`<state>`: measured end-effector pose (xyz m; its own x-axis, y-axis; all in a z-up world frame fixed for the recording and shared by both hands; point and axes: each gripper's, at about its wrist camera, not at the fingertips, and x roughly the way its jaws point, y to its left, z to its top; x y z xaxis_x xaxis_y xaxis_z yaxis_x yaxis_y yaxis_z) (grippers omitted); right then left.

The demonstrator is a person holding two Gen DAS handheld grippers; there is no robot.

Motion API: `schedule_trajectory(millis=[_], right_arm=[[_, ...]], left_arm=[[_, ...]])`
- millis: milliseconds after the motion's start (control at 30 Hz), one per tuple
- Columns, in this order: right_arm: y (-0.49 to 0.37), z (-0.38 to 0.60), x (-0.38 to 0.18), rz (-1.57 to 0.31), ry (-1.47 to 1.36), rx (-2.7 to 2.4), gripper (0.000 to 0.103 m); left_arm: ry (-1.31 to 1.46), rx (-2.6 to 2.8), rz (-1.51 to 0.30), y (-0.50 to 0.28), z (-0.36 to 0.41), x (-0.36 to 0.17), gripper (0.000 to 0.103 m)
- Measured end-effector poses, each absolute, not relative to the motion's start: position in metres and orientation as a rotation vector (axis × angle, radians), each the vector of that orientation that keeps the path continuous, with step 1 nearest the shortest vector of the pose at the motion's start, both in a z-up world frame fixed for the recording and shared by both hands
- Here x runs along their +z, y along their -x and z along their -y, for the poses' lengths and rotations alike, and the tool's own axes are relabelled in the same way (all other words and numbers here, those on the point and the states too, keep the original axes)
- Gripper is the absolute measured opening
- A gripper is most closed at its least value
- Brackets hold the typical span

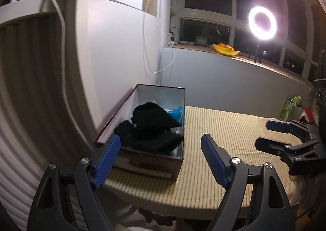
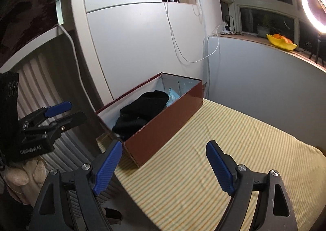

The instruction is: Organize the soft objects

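Note:
A dark red cardboard box [image 1: 142, 159] stands open on the striped table at the wall; it also shows in the right wrist view [image 2: 169, 121]. Inside lie black soft garments [image 1: 150, 127] [image 2: 142, 108] and a light blue item [image 1: 176, 113] [image 2: 173, 96]. My left gripper [image 1: 161, 153] is open and empty, just in front of the box's near end. My right gripper [image 2: 165, 159] is open and empty over the cloth beside the box. Each gripper shows in the other's view: the right one [image 1: 271, 135], the left one [image 2: 65, 112].
A yellow-striped cloth [image 2: 234, 149] covers the table. A ribbed panel [image 1: 30, 88] and white wall run along the left. On the window sill stand a ring light [image 1: 262, 23] and a yellow fruit bowl [image 1: 225, 48]. Packages [image 1: 289, 108] lie at the far right.

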<state>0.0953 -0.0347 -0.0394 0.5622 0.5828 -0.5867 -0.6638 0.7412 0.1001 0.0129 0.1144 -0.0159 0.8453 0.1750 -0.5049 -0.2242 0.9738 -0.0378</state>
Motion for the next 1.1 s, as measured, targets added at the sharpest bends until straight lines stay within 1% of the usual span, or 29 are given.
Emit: schedule_trajectory(millis=[100,267,500,1100], right_arm=[[-0.081,0.042,-0.042,-0.619,0.135,0.723,0.086],[-0.056,0.055,-0.043,-0.589,0.119,0.705,0.086],[-0.034,0.070,-0.047,-0.572,0.093,0.670,0.087],[-0.027,0.076,-0.053,-0.580,0.084,0.648,0.088]], left_arm=[[0.109,0.239,-0.511,0.001,-0.112,-0.018,0.082],[0.178,0.258,-0.502,0.020,-0.114,-0.021,0.082],[0.170,0.272,-0.514,0.032,-0.108,-0.023,0.082],[0.167,0.251,-0.522,0.034,-0.100,-0.025,0.082]])
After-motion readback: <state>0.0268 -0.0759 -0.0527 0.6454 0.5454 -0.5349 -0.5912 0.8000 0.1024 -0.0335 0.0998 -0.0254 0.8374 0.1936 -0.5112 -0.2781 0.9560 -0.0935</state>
